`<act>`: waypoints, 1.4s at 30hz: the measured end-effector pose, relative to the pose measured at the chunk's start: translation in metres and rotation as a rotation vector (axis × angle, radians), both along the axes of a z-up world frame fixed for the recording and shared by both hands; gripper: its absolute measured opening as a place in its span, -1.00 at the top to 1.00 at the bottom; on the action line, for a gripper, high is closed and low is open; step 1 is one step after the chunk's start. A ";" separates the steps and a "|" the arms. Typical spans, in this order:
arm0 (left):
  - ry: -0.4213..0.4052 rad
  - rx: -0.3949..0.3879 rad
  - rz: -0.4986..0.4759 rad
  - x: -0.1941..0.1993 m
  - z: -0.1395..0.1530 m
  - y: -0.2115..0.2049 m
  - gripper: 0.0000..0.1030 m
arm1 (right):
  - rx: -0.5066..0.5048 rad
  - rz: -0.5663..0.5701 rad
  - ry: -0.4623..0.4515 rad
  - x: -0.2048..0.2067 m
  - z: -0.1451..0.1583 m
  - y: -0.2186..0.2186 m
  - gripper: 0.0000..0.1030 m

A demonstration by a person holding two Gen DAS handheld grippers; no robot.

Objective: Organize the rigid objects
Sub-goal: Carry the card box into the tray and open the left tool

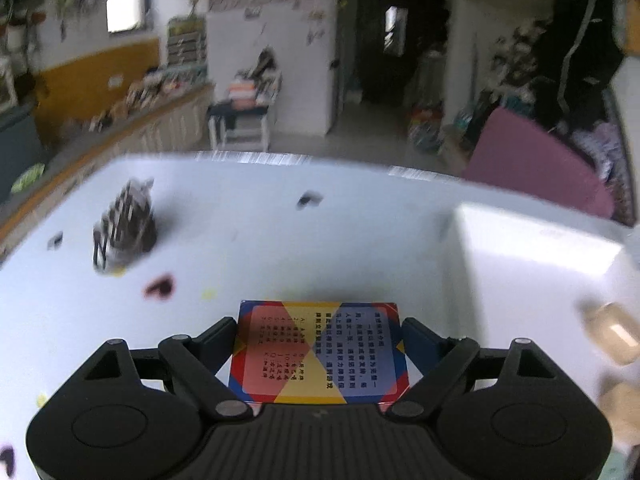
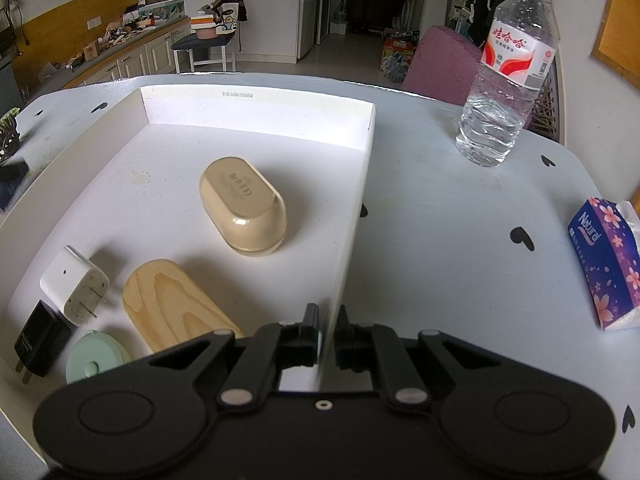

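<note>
My left gripper is shut on a colourful card box printed in red, yellow and blue, a finger pressed to each long side, above the white table. To its right stands the white cardboard tray. My right gripper is shut on the tray's right wall at its near end. Inside the tray lie a beige oval case, a wooden oval piece, a white plug charger, a black charger and a mint round item.
A water bottle stands at the table's far right, and a tissue pack lies near the right edge. A dark patterned object sits on the table's left part. A pink chair is behind the table.
</note>
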State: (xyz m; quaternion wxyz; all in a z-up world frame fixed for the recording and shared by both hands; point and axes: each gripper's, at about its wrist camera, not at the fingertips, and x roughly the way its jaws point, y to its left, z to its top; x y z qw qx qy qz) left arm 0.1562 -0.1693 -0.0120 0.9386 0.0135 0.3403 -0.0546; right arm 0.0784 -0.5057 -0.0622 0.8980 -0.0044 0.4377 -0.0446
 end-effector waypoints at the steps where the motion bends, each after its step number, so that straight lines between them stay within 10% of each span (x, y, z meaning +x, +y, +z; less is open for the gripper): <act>1: -0.026 -0.004 -0.023 -0.005 0.009 -0.007 -0.71 | 0.000 0.000 0.000 0.000 0.000 0.000 0.82; 14: -0.061 -0.059 -0.303 -0.035 0.030 -0.124 -0.71 | 0.000 0.000 0.000 0.000 0.000 0.000 0.82; 42: 0.144 0.004 -0.283 0.005 -0.041 -0.177 -0.96 | -0.001 0.000 0.000 0.000 0.000 0.000 0.82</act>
